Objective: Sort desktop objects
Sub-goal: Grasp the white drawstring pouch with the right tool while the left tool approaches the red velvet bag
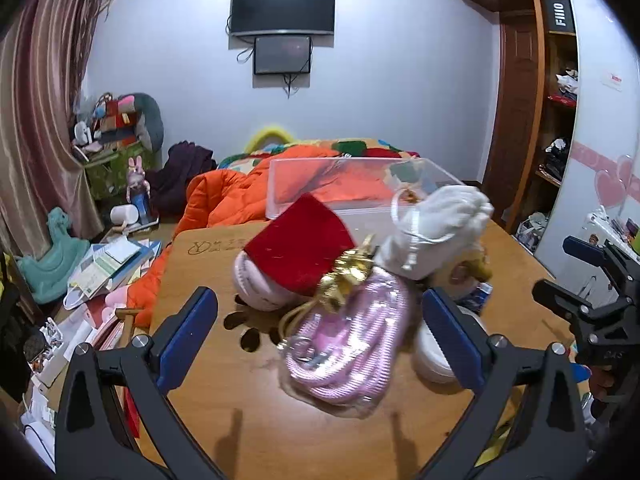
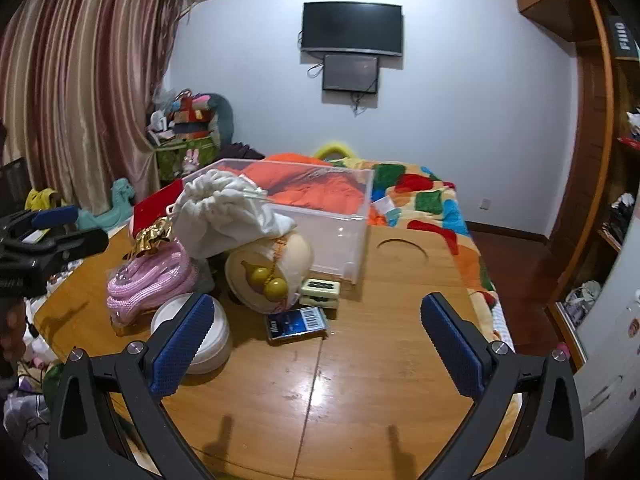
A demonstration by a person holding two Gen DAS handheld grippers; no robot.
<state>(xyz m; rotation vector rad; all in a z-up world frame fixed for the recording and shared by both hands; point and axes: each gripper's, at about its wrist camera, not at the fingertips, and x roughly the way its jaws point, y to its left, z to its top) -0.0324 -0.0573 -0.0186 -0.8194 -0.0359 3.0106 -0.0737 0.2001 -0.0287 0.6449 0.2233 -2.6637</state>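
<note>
A pile of objects lies on the wooden table (image 2: 360,380). In the left wrist view my left gripper (image 1: 320,336) is open around a pink rope bundle in clear wrap (image 1: 348,348); whether it touches is unclear. Behind it lie a red velvet pouch (image 1: 300,248), a gold ornament (image 1: 348,276) and a white drawstring bag (image 1: 436,228). A clear plastic box (image 2: 320,216) stands at the back. My right gripper (image 2: 320,340) is open and empty above the table, near a blue card box (image 2: 296,324), a white round jar (image 2: 208,336) and a pouch with yellow gourds (image 2: 268,276).
A small green case (image 2: 320,290) sits before the clear box. A bed with an orange quilt (image 1: 240,200) lies beyond the table. Clutter covers the floor at left (image 1: 100,268). A wardrobe (image 2: 592,160) stands at right. The right gripper shows at the left view's edge (image 1: 592,300).
</note>
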